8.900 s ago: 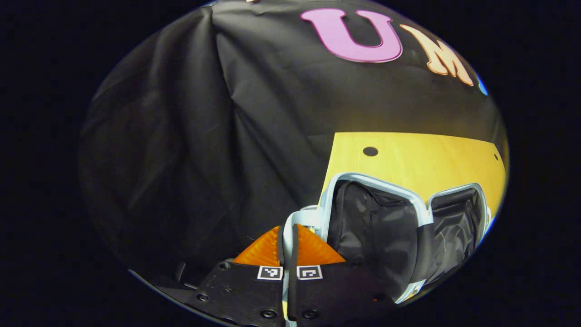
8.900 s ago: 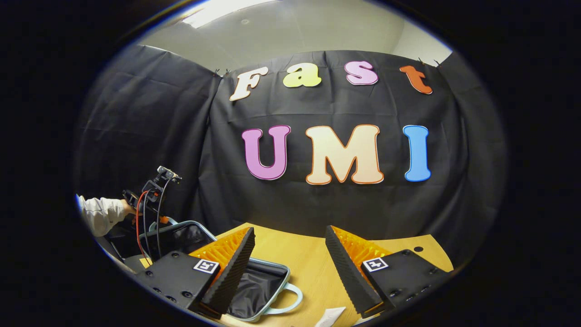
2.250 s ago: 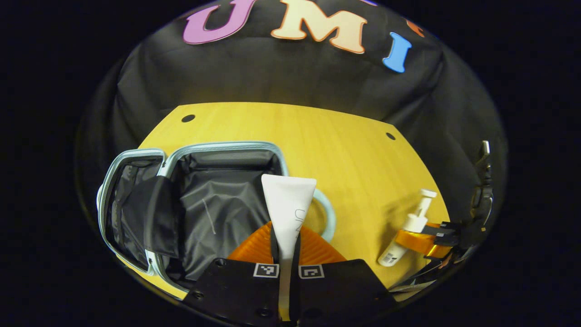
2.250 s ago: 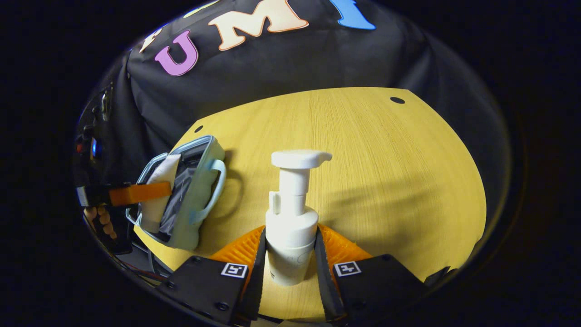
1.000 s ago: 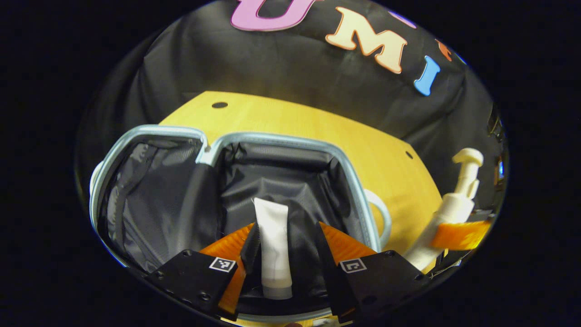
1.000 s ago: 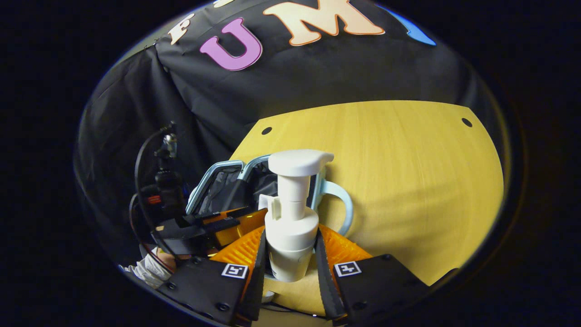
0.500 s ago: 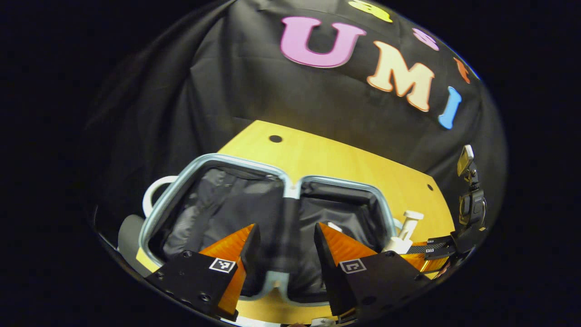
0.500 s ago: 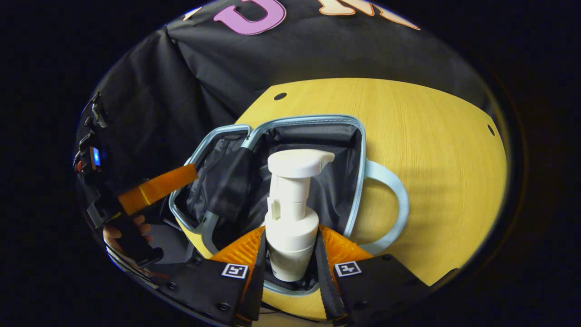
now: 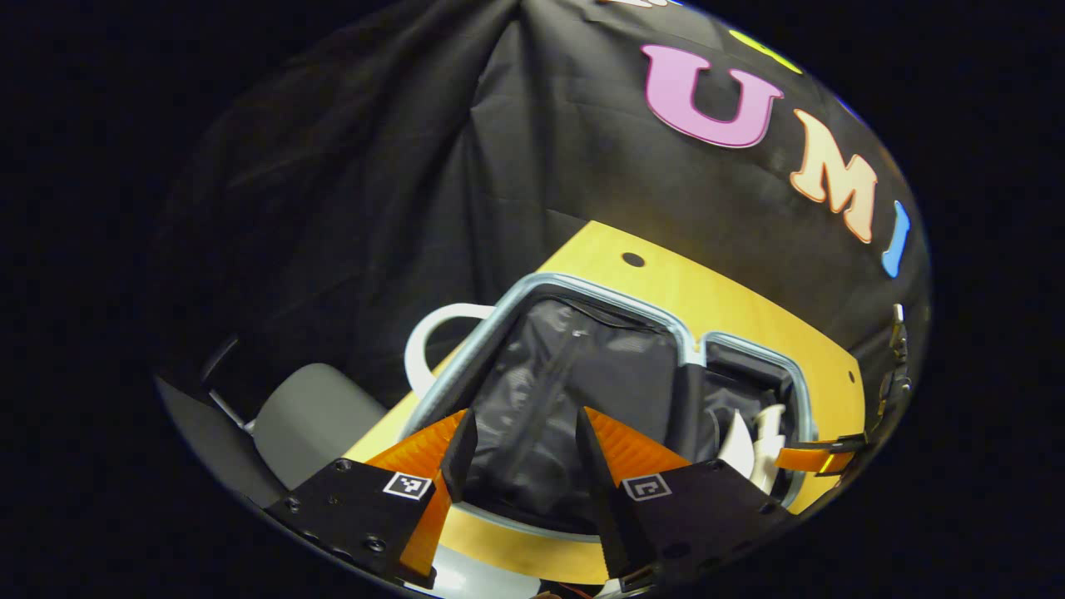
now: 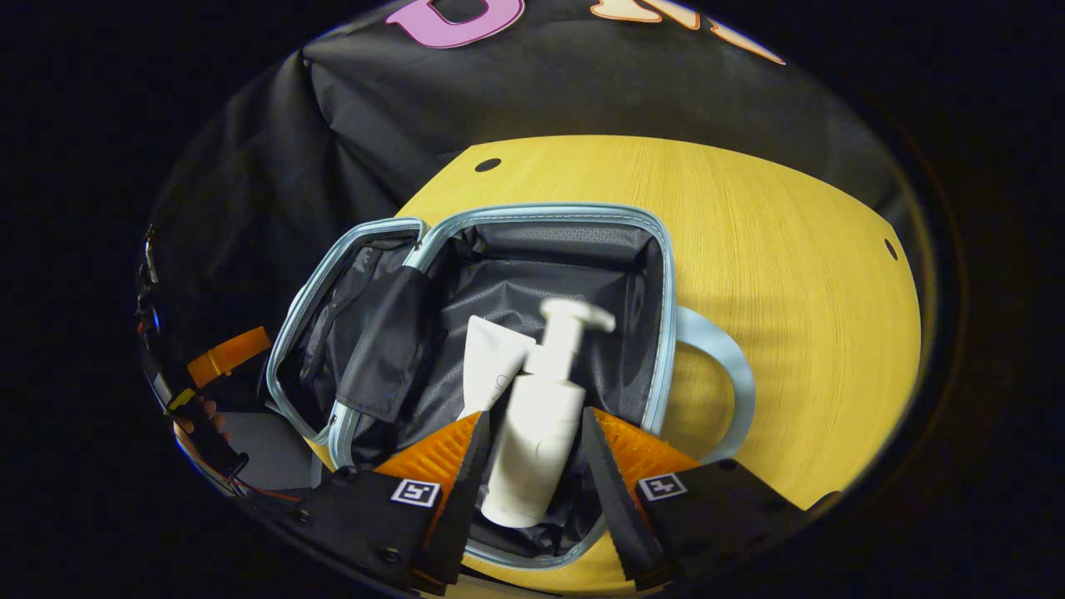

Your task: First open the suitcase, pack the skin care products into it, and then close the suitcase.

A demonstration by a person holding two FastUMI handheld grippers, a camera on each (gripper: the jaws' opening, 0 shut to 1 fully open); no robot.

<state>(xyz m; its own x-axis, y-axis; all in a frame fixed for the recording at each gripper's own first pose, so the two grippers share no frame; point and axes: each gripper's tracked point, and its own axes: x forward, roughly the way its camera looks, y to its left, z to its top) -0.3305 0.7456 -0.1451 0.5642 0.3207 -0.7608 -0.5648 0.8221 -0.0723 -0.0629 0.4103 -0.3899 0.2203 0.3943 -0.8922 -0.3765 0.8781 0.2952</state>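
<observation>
Our right gripper [image 10: 528, 466] stands parted over the open suitcase [image 10: 657, 274], its fingers clear of the pump bottle [image 10: 537, 433], which lies tilted inside against the tube [image 10: 491, 358]. Our left gripper [image 9: 517, 453] is wide and holds nothing, above the other half. The pump head may stick up and catch the rim when we close. The left gripper view adds a white handle [image 9: 424, 349] off the table [image 9: 732, 316] edge; the right gripper view adds the blue handle [image 10: 724, 366].
</observation>
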